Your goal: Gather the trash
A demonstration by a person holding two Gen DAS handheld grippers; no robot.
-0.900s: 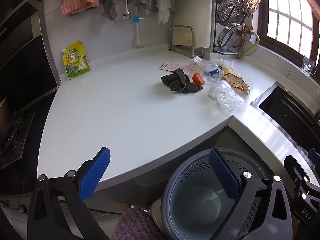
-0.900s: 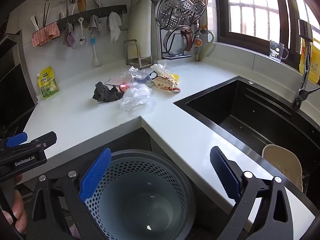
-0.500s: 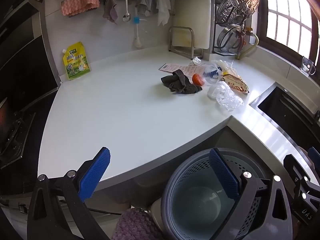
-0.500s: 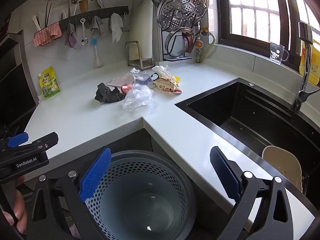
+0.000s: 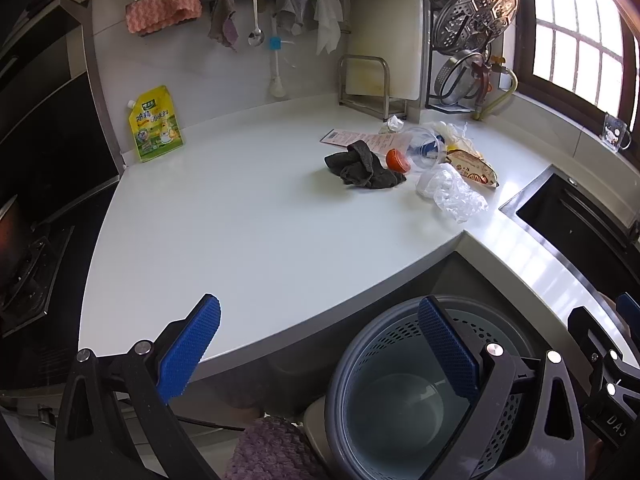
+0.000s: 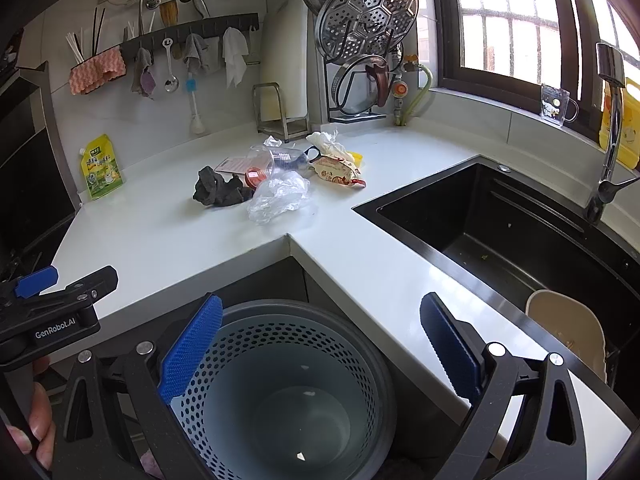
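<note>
A pile of trash lies on the white counter near the inner corner: a dark crumpled cloth (image 5: 362,166) (image 6: 218,192), a clear plastic bag (image 5: 450,192) (image 6: 280,196), a clear cup (image 5: 420,148) (image 6: 280,158) with a red lid (image 5: 397,160), a snack wrapper (image 5: 474,168) (image 6: 338,170) and a paper slip (image 5: 352,138). A grey perforated trash bin (image 5: 400,400) (image 6: 288,392) stands on the floor below the counter corner. My left gripper (image 5: 320,344) and right gripper (image 6: 322,340) are both open and empty, held above the bin, well short of the trash.
A black sink (image 6: 512,224) with a faucet (image 6: 608,128) lies to the right. A yellow pouch (image 5: 156,124) leans on the back wall. A rack with steamer plates (image 6: 364,52) and a cutting board stand (image 5: 372,84) sit behind the trash. A stove (image 5: 24,264) is at the left.
Both grippers have drifted slightly; the view has shifted a little. The jaws stay open and the trash has not moved.
</note>
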